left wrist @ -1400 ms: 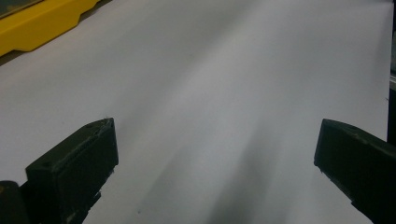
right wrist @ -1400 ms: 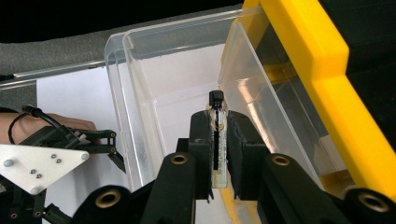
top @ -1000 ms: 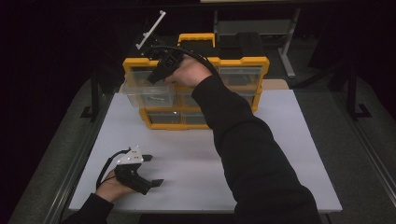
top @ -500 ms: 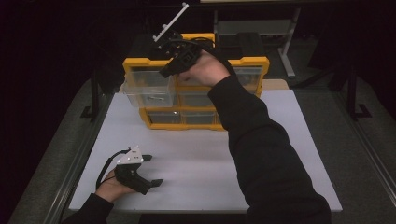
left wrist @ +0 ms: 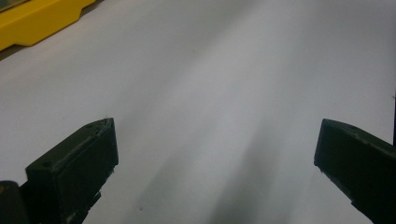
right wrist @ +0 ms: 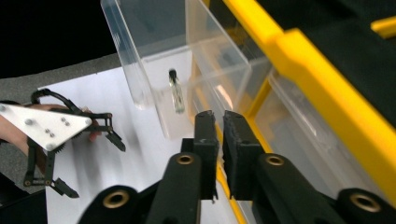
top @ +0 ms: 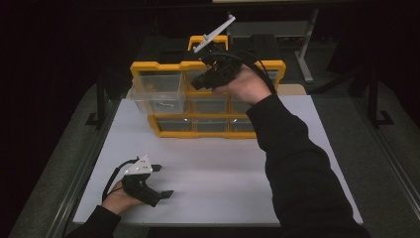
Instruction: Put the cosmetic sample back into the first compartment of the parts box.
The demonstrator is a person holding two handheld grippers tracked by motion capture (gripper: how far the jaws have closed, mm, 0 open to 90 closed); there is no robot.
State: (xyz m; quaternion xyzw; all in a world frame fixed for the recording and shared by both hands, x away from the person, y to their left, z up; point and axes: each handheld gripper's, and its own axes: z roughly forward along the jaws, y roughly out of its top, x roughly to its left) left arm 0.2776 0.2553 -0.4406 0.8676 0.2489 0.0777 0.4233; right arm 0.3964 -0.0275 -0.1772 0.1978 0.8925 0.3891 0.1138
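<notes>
Fingers point(right wrist: 205, 130) on the right gripper point(right wrist: 215, 122) are sitting nearly together w/ nothing between, hovering by the pulled-out drawer point(top: 159, 101) of the organizer point(top: 163, 65), probably to push it; left gripper point(top: 157, 179) is resting spread on the table point(top: 223, 168).

A white worktop point(top: 297, 163) is sitting on a grey floor point(top: 386, 148); darkness is hiding the room behind, where a pale table leg point(top: 304, 54) is standing.
</notes>
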